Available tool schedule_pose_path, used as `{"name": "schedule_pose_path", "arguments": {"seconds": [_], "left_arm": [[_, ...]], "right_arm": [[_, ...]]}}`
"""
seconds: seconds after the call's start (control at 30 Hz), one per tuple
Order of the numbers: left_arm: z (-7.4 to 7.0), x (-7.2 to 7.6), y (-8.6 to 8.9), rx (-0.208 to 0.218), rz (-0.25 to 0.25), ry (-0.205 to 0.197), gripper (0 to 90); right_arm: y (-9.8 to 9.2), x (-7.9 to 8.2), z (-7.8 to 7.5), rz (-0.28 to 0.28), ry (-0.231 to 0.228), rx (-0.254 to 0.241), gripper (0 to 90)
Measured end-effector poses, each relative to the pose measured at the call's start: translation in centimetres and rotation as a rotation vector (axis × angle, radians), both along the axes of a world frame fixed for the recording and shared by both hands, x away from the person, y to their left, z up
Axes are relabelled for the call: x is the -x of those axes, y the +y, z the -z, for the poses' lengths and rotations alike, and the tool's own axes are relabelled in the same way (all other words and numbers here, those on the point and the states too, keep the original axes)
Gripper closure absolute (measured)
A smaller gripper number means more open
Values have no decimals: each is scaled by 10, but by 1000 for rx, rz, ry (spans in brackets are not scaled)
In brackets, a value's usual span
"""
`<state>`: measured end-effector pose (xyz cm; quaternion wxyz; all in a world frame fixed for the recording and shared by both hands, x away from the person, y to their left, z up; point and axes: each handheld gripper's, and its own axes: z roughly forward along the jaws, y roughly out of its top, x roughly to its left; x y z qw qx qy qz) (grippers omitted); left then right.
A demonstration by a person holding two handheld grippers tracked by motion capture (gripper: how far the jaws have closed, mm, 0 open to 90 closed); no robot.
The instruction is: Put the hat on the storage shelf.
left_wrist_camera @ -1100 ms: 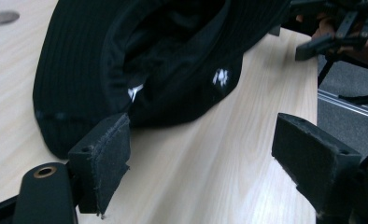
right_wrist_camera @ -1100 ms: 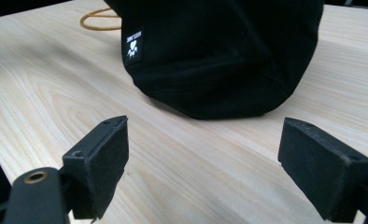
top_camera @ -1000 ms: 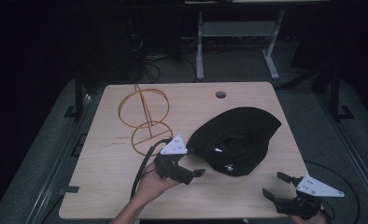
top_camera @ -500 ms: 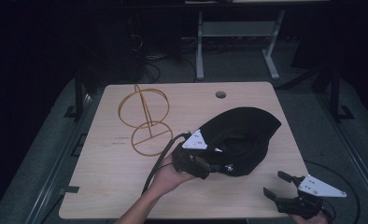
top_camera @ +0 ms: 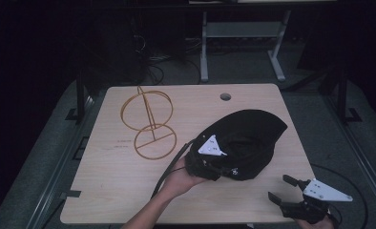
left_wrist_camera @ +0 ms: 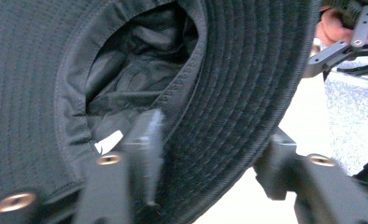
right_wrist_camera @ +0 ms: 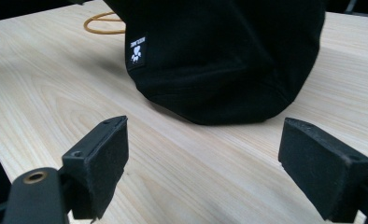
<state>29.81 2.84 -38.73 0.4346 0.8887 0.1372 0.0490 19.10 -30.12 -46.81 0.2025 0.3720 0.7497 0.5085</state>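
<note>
Two grippers are at work, and the left gripper (top_camera: 210, 162) has the step in hand: taking the black hat (top_camera: 248, 140) by its brim. In the left gripper view its fingers (left_wrist_camera: 147, 140) have just been closing, one inside the hat's opening and the other under the brim's outer side, so the brim lies between them; whether the pads already press the cloth I cannot tell. To do this well, I judge the brim should sit deep between the pads before they clamp, catching the stitched band rather than its bare edge, since soft cloth slips out of a shallow bite. Any lift should then go slowly so the limp crown does not drag.

Over at the lower right of the high view, the right gripper (top_camera: 284, 191) hovers with its fingers wide open and nothing between them, near the hat but apart from it.

Lying right of centre on the table (top_camera: 105, 191), the hat is black, with a ringed, stitched brim, a dark lining and a small white label (right_wrist_camera: 136, 51) on its side. A gold wire stand (top_camera: 150, 121) stands at the upper left, apart from the hat.
</note>
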Motion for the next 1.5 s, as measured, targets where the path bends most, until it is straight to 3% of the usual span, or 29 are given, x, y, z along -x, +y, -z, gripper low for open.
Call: {"name": "schedule_pose_path", "arguments": {"seconds": [0.23, 0.5, 0.73, 0.93, 1.07, 1.27, 1.3, 1.5], "left_arm": [[-1, -3, 4, 32, 5, 13, 706], [-8, -8, 20, 154, 10, 91, 857], [-15, -9, 36, 221, 10, 123, 867], [-19, -13, 49, 281, 1, 158, 866], [-22, -15, 53, 313, -11, 178, 867], [-26, -19, 52, 336, -24, 193, 868], [-28, -20, 50, 340, -25, 199, 868], [-36, -22, 38, 353, -17, 217, 870]], "right_arm": [[4, -1, -1, -8, -2, 2, 156], [7, -4, -2, 9, -6, -11, 156], [8, -10, -6, 34, -1, -74, 156], [22, -10, -17, -21, -34, -99, 155], [29, -13, -18, -35, -16, -108, 154], [41, -12, -21, -63, -44, -74, 155], [47, -15, -21, -73, -65, -67, 155], [56, -23, -20, -68, -97, -53, 149]]}}
